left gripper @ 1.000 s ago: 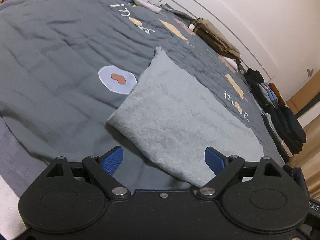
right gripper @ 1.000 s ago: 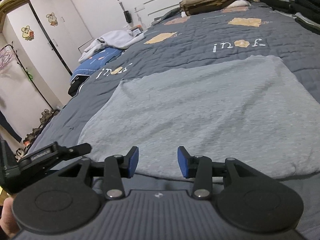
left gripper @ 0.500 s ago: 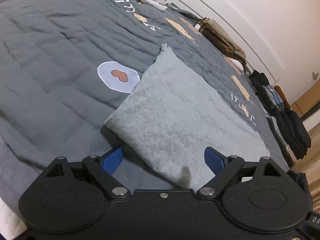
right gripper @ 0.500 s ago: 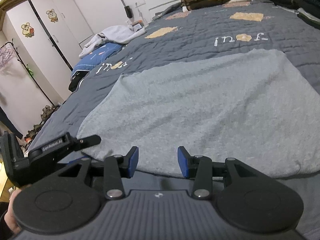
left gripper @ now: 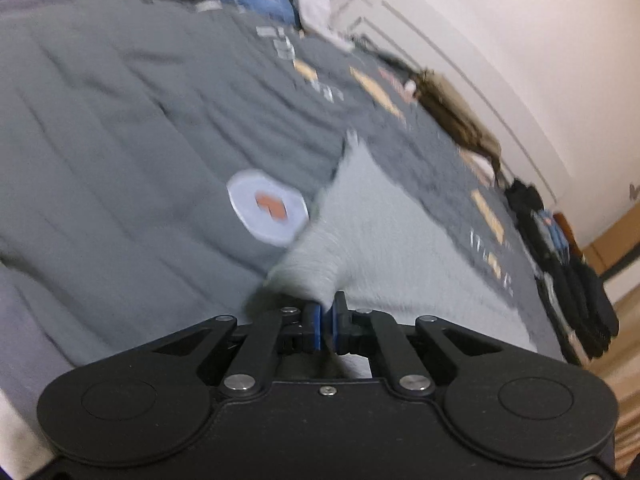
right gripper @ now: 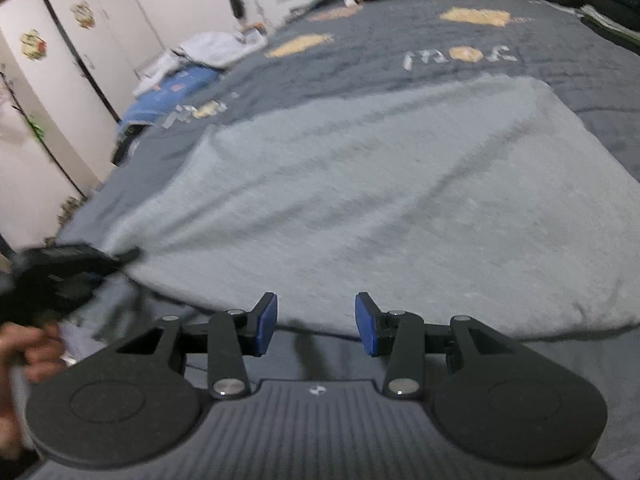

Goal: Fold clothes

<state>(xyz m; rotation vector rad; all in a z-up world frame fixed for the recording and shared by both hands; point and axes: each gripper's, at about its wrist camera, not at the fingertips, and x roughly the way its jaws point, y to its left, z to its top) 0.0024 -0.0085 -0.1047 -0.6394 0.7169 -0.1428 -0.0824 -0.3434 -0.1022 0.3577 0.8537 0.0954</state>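
Observation:
A light grey fleece garment [left gripper: 384, 232] [right gripper: 380, 192] lies spread flat on the dark grey quilt [left gripper: 120, 128]. My left gripper [left gripper: 327, 322] is shut on the garment's near left corner, which bunches up between the blue pads. In the right wrist view that same left gripper [right gripper: 120, 258] shows at the left edge, pinching the corner, with a hand behind it. My right gripper [right gripper: 316, 322] is open just short of the garment's near edge, with only quilt between its fingers.
A folded olive-brown pile [left gripper: 460, 120] and stacks of dark folded clothes [left gripper: 576, 280] line the bed's far and right sides. A blue pillow with white laundry [right gripper: 188, 68] sits near the white wardrobe [right gripper: 72, 60]. A heart patch [left gripper: 268, 208] marks the quilt.
My left gripper closed from wide open onto the garment's corner and the corner now lifts into a bunch. The right gripper sank closer to the near edge, jaws unchanged.

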